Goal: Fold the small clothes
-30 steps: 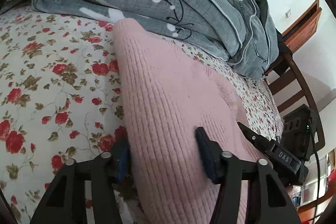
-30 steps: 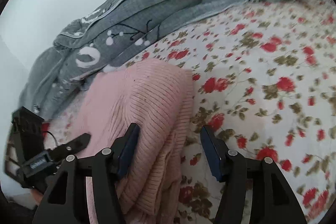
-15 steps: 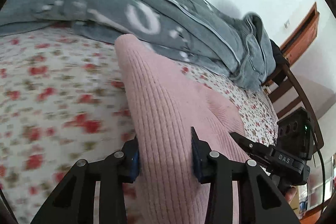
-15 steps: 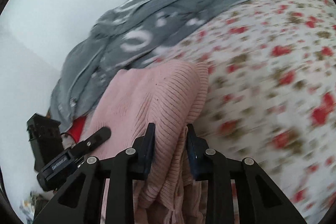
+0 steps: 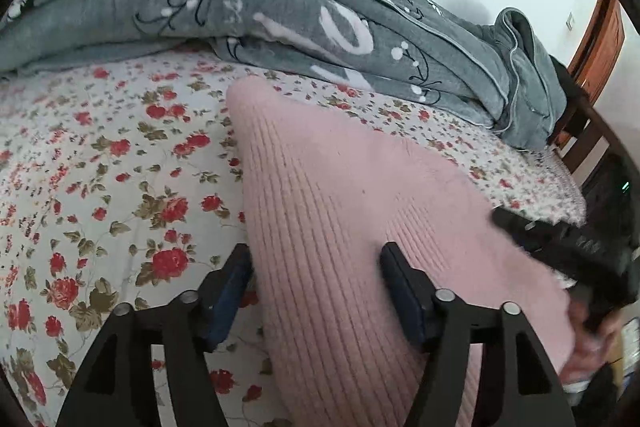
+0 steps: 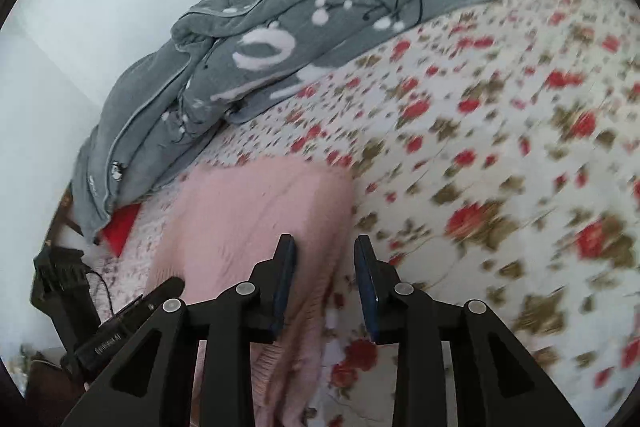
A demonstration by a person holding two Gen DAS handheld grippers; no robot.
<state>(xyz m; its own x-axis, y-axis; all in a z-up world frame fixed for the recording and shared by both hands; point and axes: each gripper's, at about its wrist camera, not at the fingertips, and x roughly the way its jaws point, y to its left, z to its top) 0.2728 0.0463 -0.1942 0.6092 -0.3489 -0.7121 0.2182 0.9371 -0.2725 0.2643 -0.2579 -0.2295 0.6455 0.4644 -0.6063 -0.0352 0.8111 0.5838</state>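
Landmark: pink sweater (image 5: 340,211), lying on the floral sheet (image 5: 100,163).

Left gripper (image 5: 316,291): jaws apart, straddling the sweater's left edge. One finger sits on the sheet just left of the knit; the other rests on the ribbed surface. The fabric between them is not pinched.

Grey blanket (image 5: 280,15): bunched beyond the sweater's far end, against the wall.

Right gripper (image 6: 326,283): jaws apart, astride the sweater's right edge (image 6: 256,223). The left finger overlaps the knit; the right finger stands over the sheet (image 6: 500,147). Whether either pad touches the fabric cannot be told; this view is blurred.
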